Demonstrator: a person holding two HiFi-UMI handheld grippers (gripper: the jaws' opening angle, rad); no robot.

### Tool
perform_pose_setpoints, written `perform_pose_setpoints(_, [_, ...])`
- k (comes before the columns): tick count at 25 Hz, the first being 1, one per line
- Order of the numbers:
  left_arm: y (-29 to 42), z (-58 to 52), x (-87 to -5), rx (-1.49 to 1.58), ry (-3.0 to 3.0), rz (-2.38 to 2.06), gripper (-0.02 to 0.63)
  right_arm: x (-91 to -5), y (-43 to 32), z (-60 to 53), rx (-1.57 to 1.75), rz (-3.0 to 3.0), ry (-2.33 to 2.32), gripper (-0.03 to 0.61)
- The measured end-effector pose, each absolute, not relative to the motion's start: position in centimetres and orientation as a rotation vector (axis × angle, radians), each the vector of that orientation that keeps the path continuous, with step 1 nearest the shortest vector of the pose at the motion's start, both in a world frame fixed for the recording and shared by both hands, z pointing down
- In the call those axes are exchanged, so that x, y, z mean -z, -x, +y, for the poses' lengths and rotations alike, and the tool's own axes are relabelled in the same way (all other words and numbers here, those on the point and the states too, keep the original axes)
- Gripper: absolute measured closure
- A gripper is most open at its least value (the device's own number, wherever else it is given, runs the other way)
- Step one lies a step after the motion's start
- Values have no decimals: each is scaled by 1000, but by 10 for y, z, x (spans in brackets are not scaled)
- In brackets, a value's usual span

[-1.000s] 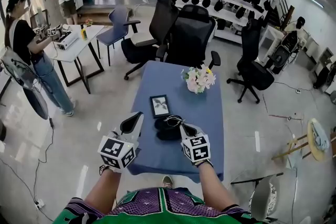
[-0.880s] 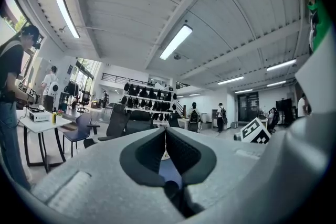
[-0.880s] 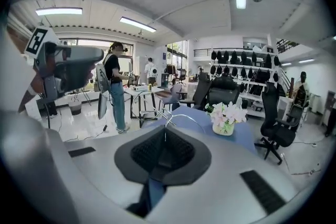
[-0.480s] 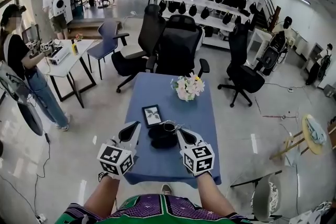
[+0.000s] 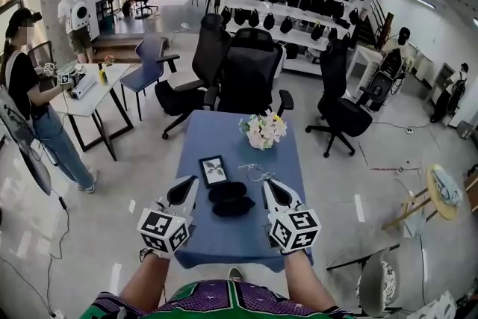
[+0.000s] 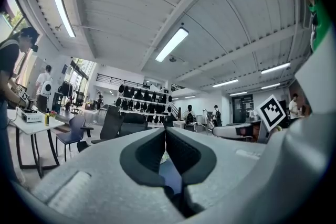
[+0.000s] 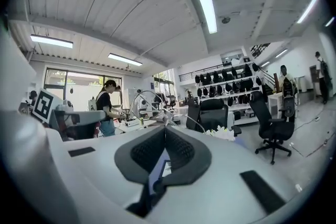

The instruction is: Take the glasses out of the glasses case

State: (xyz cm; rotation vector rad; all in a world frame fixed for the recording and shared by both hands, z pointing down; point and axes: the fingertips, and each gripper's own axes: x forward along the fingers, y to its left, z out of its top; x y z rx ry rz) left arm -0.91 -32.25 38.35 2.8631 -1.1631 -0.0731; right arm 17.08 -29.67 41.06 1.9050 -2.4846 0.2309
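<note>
Two risks from here.

1) Right tool (image 5: pixel 267 184) has its jaws pinched together on the glasses (image 5: pixel 256 171), gripping thin wire only, prob. a temple or the rim. With so small a grip, the frame could swivel or slip out & drop onto the bench (image 5: pixel 224 239) if I swing fast.
2) Squeezing harder could bend the wire.

Left tool (image 5: pixel 191 184) is closed on nothing. Its tips are just beside the glasses case (image 5: pixel 229 200), so the case isn't pinned & could skid if bumped.

Glasses sit clear of the case, just beyond it toward the bench's far edge. Case lies open by the near edge, approx. mid-width. Both halves look empty, but the dark interior hides detail.
</note>
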Motion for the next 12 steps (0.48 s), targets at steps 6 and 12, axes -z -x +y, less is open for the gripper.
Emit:
perform_pose_setpoints(6, [20, -325, -371, 130, -2853, -1218, 598, -388, -178, -293, -185, -2534, -1958, 572])
perform_pose_setpoints(12, [33, -328, -364, 160, -2839, -1255, 598, -375, -178, -289, -130, -2563, -2005, 572])
